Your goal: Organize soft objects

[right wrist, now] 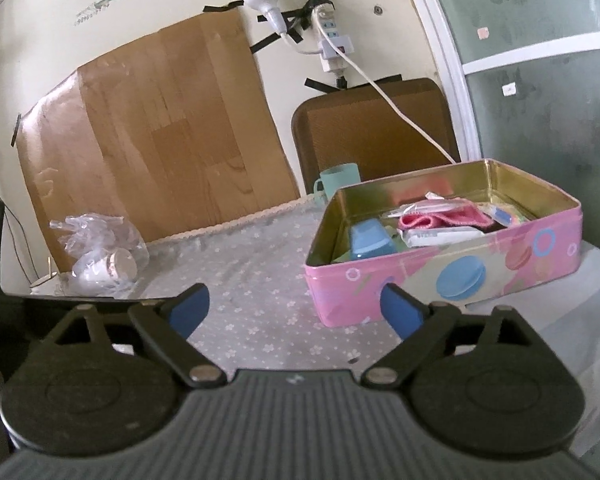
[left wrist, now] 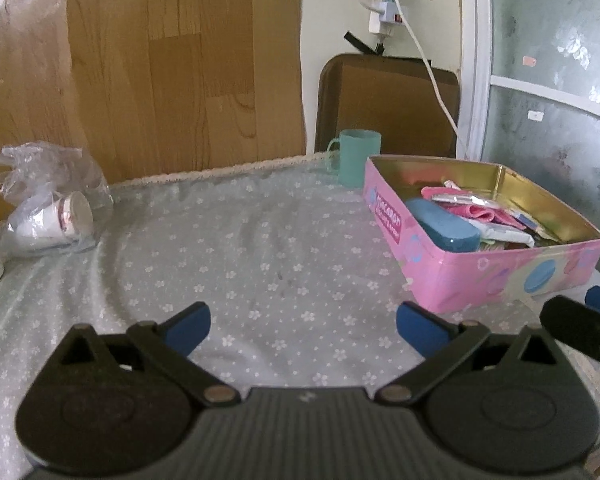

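We see the left gripper [left wrist: 303,326] with its blue-padded jaws spread wide and nothing between them, hovering over the pale floral tablecloth [left wrist: 236,248]. At about two o'clock from it sits the open pink rectangular tin box [left wrist: 500,272] — inside lie a blue oblong case [left wrist: 444,226], a folded pink cloth [left wrist: 476,212] and some flat packets. The right gripper [right wrist: 296,310] is likewise wide apart and empty; its right pad overlaps the tin's near wall in its own view, though we cannot tell if they touch. Behind the tin, at twelve o'clock, stands a teal plastic mug [left wrist: 358,158]. At ten o'clock lies a crumpled clear plastic bag of paper cups [left wrist: 56,208].
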`<state>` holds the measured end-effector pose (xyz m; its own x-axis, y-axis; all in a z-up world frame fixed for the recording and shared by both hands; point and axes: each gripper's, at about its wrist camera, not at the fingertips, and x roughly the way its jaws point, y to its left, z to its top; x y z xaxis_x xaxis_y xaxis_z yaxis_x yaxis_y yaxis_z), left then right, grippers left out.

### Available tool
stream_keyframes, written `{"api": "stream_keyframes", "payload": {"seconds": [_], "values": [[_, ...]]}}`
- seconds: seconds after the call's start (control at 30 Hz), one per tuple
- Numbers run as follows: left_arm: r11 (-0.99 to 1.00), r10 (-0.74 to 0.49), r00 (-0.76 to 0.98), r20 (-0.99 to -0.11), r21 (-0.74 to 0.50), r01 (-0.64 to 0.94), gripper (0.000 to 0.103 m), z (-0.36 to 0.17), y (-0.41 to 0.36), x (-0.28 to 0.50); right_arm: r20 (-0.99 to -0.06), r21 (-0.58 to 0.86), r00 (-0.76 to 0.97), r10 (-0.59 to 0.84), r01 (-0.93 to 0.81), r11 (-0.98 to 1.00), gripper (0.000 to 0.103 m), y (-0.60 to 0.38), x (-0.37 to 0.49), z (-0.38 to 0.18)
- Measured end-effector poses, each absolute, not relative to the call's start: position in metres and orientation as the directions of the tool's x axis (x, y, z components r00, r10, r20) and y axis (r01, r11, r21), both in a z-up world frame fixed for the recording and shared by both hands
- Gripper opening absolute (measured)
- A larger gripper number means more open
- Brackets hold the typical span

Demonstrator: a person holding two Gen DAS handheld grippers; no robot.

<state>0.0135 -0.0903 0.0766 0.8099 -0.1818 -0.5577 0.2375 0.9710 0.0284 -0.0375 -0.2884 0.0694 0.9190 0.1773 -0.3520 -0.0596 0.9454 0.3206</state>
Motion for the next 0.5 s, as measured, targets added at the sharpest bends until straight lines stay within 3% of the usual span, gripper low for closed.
{"api": "stream_keyframes", "payload": {"seconds": [0.33, 0.5], "values": [[0.978, -0.152, 0.861, -0.485, 0.052, 0.202, 0.103, 0.08, -0.085, 0.0, -0.34, 0.314, 0.926, 0.163, -0.052, 0.948, 0.097, -0.284, -0.047, 0.074], [0.975, -0.161, 0.845, -0.51, 0.052, 0.217, 0.103, 0.078, -0.085, 0.0, -0.322, 0.307, 0.934, 0.154, -0.051, 0.951, 0.097, -0.282, -0.051, 0.076]]}}
